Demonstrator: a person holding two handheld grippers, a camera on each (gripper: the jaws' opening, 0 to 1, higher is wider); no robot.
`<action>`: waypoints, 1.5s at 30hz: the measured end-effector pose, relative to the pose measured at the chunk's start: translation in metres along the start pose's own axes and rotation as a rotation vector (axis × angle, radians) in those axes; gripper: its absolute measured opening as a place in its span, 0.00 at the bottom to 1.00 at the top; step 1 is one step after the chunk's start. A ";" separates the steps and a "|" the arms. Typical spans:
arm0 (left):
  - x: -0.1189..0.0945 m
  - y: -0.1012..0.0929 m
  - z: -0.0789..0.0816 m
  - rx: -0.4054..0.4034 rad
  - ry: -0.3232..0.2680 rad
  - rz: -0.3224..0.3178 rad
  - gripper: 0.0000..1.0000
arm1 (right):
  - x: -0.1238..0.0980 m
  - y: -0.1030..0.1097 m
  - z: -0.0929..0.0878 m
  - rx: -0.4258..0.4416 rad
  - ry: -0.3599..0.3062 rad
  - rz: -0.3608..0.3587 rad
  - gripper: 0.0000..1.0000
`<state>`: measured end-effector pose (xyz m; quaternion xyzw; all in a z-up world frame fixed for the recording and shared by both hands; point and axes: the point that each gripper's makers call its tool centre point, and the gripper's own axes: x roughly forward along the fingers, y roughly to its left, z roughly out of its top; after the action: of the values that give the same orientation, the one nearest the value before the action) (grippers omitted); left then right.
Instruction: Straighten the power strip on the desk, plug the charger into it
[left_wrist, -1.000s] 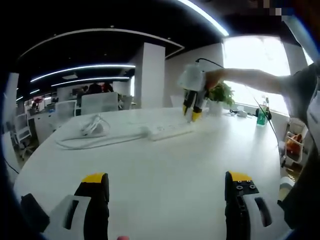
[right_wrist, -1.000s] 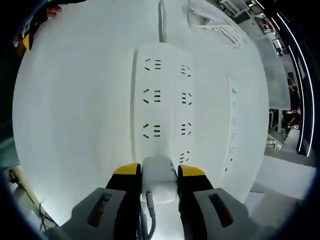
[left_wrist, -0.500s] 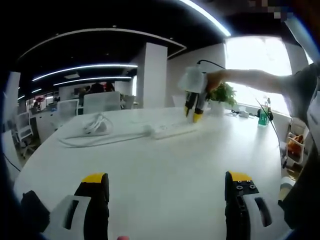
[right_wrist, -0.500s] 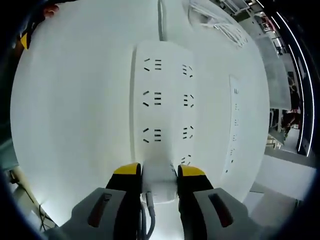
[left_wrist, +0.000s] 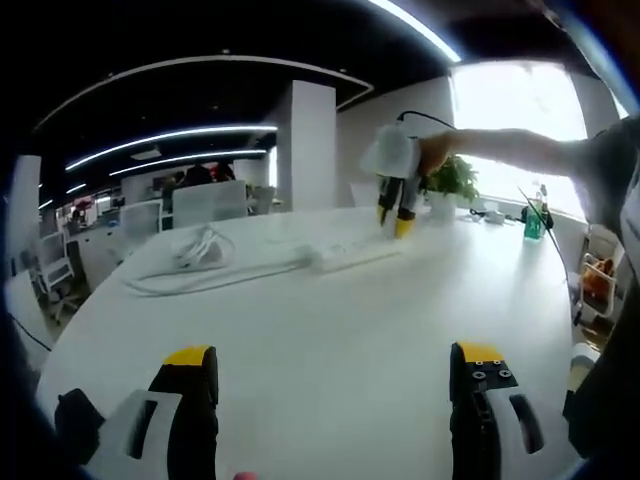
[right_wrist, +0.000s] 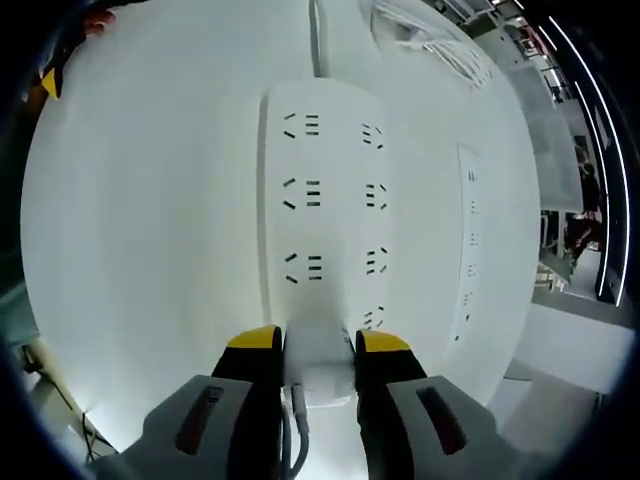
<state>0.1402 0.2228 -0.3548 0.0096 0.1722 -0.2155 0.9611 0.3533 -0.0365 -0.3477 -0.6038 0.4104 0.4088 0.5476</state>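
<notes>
Looking across the white worktop (left_wrist: 330, 340), the power strip (right_wrist: 325, 200) lies straight, its cord running away to the far side, so that part seems done. The right gripper (right_wrist: 304, 345) pinches the charger (right_wrist: 318, 355) at the strip's near end socket; whether it is fully seated I cannot tell. The left gripper (left_wrist: 335, 365) hangs back, jaws spread, empty.

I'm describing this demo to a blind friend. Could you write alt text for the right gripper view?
The right gripper, its yellow-tipped jaws shut on a white charger, holds it at the near end of a white power strip lying on a white desk. Rows of sockets run away from the camera, and the strip's cable leaves its far end.
</notes>
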 end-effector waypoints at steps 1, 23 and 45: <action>-0.001 0.001 0.000 -0.003 -0.002 0.000 1.00 | 0.000 -0.001 0.000 -0.001 0.000 0.000 0.26; 0.002 0.001 0.000 -0.002 0.006 0.002 1.00 | 0.004 0.010 0.011 0.008 -0.018 0.015 0.26; 0.005 -0.005 0.003 0.015 0.006 -0.010 1.00 | 0.007 0.008 0.009 -0.046 -0.054 -0.003 0.28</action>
<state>0.1433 0.2157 -0.3535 0.0168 0.1736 -0.2218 0.9594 0.3482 -0.0279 -0.3576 -0.6055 0.3850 0.4334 0.5452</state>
